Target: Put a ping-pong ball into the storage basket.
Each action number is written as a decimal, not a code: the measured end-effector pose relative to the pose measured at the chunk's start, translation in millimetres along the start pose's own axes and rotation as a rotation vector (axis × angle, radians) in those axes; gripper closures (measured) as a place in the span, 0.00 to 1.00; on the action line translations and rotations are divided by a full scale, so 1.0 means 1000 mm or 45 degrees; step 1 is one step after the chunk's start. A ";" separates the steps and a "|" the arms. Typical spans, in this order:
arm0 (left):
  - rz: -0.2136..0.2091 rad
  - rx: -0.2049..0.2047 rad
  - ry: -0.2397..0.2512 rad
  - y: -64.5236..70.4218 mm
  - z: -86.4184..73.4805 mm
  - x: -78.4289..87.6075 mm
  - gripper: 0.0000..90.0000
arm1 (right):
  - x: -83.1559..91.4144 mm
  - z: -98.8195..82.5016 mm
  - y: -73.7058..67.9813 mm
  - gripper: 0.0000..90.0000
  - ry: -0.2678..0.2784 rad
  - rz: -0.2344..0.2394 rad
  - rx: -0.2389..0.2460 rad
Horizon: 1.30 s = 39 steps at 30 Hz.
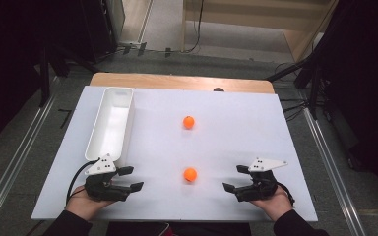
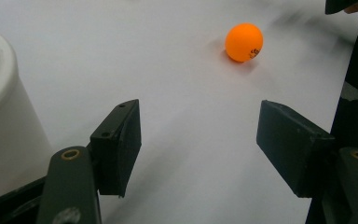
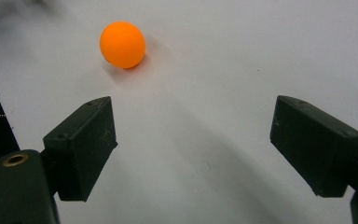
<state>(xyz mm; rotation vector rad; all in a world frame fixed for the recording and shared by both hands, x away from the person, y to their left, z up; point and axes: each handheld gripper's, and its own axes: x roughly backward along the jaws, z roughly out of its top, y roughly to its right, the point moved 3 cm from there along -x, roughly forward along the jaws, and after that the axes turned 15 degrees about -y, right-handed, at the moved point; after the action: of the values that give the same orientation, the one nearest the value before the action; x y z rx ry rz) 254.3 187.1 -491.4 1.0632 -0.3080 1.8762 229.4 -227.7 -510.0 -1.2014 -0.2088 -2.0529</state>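
Orange ball between both claws.

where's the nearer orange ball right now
In the high view the nearer orange ball lies on the white table, between the left gripper and right gripper, apart from both.

Overhead plus close views, ball shared
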 end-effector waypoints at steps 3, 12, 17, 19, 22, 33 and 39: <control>-0.001 0.001 0.001 0.000 0.000 0.000 0.35 | 0.000 0.000 0.000 0.14 -0.001 0.007 -0.018; -0.013 0.003 -0.001 0.000 0.000 0.000 0.35 | 0.000 0.000 0.002 0.14 0.003 0.014 -0.019; -0.013 0.008 0.000 0.000 -0.001 0.001 0.35 | 0.001 0.001 0.003 0.14 0.010 0.015 -0.031; -0.008 0.006 -0.005 -0.001 -0.002 0.001 0.35 | 0.001 0.001 0.002 0.14 0.008 0.015 -0.031; -0.008 0.006 -0.005 -0.001 -0.002 0.001 0.35 | 0.001 0.002 0.003 0.14 0.017 0.008 -0.026; -0.001 0.006 -0.003 0.000 -0.001 0.000 0.35 | 0.001 0.001 0.002 0.14 0.011 0.021 -0.028; -0.002 0.005 -0.006 0.000 -0.001 0.001 0.35 | 0.000 0.001 0.002 0.15 0.003 0.024 -0.032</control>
<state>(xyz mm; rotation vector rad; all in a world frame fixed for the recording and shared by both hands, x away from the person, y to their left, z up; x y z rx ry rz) 253.7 188.3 -491.8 1.0705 -0.3059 1.8740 231.3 -228.6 -509.4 -1.2115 -0.1701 -2.0467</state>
